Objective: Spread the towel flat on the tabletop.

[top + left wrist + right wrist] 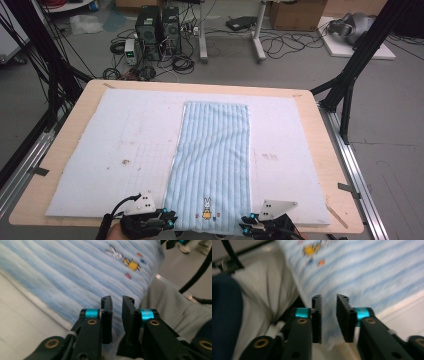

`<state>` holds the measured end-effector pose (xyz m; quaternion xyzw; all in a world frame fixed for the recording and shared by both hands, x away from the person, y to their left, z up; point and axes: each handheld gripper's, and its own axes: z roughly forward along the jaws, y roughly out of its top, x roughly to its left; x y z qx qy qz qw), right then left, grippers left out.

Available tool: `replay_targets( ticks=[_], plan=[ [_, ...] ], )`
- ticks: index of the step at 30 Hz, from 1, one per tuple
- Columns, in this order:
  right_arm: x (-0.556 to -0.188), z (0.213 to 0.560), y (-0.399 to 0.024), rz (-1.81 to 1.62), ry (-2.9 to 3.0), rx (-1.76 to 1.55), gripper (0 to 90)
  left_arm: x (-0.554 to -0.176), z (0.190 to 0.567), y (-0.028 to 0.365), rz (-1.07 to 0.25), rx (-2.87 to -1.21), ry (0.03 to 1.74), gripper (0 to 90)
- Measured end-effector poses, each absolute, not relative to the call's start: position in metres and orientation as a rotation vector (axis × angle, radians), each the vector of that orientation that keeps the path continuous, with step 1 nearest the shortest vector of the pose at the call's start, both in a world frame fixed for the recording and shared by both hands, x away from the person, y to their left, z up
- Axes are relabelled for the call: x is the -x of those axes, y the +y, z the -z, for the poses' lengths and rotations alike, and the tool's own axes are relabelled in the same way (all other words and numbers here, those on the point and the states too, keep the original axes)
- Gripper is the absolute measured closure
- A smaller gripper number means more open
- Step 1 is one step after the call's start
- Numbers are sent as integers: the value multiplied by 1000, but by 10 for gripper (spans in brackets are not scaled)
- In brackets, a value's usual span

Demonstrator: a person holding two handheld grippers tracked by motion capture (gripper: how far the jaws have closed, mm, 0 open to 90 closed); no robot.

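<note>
A light blue striped towel [212, 150] lies flat and lengthwise on the white mat [125, 135], its near end with a small bunny print [206, 205] at the table's front edge. My left gripper [170, 220] is at the towel's near left corner, my right gripper [245, 222] at the near right corner. In the left gripper view, the jaws [117, 300] stand a little apart with the towel's [75, 272] edge between them, and the pads do not press on it. The right gripper view shows the same: jaws [329, 297] slightly parted around the loose towel [367, 267] corner.
The mat covers most of a wooden table [330, 150]. Beyond the far edge, computers [159, 30], cables and boxes sit on the floor. Black frame legs [350, 75] stand at both sides. The person's grey trousers [170, 307] are just below the front edge.
</note>
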<state>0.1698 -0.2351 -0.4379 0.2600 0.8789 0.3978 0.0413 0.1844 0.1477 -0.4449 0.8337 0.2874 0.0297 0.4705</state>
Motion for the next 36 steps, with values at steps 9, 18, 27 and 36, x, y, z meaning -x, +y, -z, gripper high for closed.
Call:
replay_targets(
  ticks=[9, 18, 27, 36],
  plan=[
    [-219, 439, -220, -1233, 2491, -922, 602, -227, 430, 158, -200, -1902, 841, 646],
    [-254, 449, -187, -1169, 2495, -907, 722, -256, 428, 164, -247, -1863, 934, 614],
    [-238, 444, -202, -1164, 2601, -861, 809, -272, 424, 172, -265, -1842, 970, 598],
    [-266, 431, -232, -1337, 2354, -1002, 596, -329, 424, 175, -242, -1802, 1048, 539]
  ],
)
